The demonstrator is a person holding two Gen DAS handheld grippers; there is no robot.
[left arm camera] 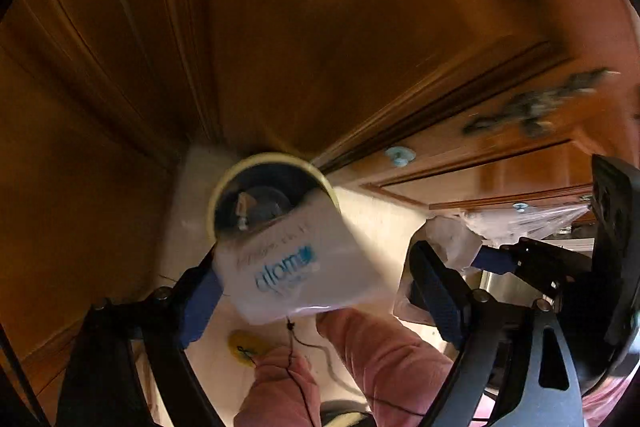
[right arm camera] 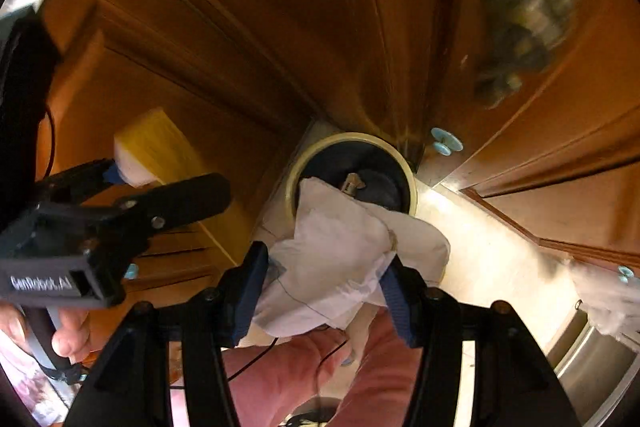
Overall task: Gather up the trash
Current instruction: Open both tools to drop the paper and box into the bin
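Below, crumpled white paper (right arm camera: 340, 259) overlaps a round cream-rimmed bin (right arm camera: 352, 139).

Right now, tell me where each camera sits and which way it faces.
Left wrist: on the left gripper, facing down past a white box at the bin; pink legs show.
Right wrist: on the right gripper, facing down past crumpled paper at the bin; a hand and the left gripper show.
Shared: bin, wooden cabinets, pink legs.

Both wrist cams look steeply down, close above shared bin (left arm camera: 272, 195) (right arm camera: 352, 175).
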